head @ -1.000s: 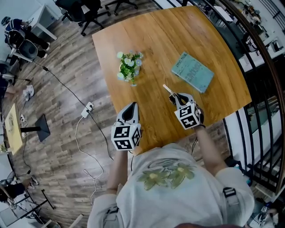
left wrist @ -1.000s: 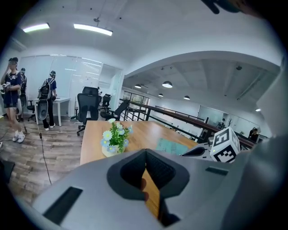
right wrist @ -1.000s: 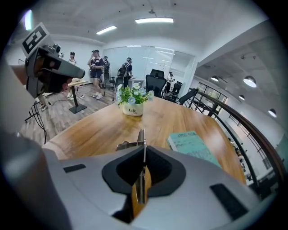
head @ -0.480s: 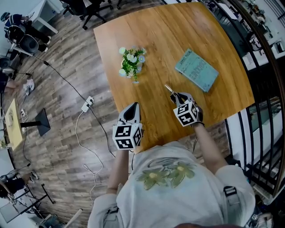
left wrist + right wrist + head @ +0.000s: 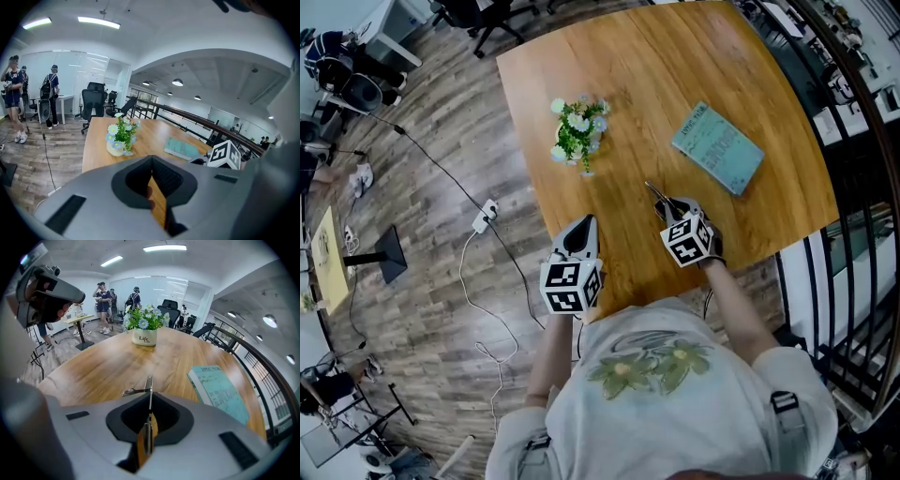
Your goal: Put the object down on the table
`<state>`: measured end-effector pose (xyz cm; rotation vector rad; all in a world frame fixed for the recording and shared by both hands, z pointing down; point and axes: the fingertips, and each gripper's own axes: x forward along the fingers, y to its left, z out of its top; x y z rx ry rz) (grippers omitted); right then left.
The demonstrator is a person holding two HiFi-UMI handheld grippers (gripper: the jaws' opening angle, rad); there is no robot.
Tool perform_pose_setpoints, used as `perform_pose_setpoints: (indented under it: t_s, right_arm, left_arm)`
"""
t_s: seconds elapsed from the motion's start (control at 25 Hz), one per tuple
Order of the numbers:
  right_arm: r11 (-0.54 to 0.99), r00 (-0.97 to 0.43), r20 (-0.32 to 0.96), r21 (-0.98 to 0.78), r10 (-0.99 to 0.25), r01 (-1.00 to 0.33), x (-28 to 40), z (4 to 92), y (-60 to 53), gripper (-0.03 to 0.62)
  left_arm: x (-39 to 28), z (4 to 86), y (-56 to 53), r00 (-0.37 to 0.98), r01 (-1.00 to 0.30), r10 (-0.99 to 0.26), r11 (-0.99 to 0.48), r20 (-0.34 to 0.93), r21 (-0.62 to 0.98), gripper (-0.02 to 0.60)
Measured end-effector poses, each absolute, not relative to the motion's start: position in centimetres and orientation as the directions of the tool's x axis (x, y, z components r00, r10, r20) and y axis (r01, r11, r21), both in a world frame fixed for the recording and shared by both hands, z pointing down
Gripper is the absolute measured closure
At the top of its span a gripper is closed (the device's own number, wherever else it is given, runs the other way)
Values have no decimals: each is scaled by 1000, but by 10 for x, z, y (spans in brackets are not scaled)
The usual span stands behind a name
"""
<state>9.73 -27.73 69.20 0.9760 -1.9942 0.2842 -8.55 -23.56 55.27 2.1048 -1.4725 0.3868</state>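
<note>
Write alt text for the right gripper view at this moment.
The right gripper holds a thin metal object between shut fingers over a wooden table. A teal book lies to the right, a potted flower plant stands at the far edge, and people stand in the office behind.

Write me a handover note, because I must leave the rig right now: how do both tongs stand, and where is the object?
Left tongs: shut, empty, by the near edge of the table.
Right tongs: shut on a thin metal object, pointing down at bare wood between the teal book and the flower pot.
Done: the object is low over the table; whether it touches cannot be told.
Left: set it down, open the right tongs, draw back.
</note>
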Motion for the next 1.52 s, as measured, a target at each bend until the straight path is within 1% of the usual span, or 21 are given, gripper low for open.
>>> perform_pose_setpoints:
  t_s: [0.2, 0.36, 0.56, 1.16, 1.36, 1.52]
  right_arm:
    - [669, -336, 788, 125, -515, -733, 95, 693, -276, 569]
    - [688, -373, 791, 81, -484, -721, 86, 694, -269, 548]
    - [706, -389, 793, 71, -468, -705, 79, 700, -261, 526]
    - [720, -401, 804, 48, -439, -692, 71, 719, -243, 471]
    - [706, -400, 800, 40, -447, -707, 65, 720, -247, 470]
    - [688, -427, 804, -31, -414, -725, 63, 718, -246, 454]
  left_arm:
    - [-84, 558, -236, 363, -929, -770, -255, 525, 269, 569]
    - [-83, 560, -236, 368, -927, -765, -257, 529, 273, 569]
    - [-84, 561, -235, 366, -928, -762, -255, 534, 272, 569]
    - [-80, 566, -228, 374, -925, -757, -264, 536, 273, 569]
    - [-88, 564, -234, 374, -925, -760, -265, 532, 271, 569]
    - [-87, 561, -236, 379, -923, -764, -276, 522, 267, 569]
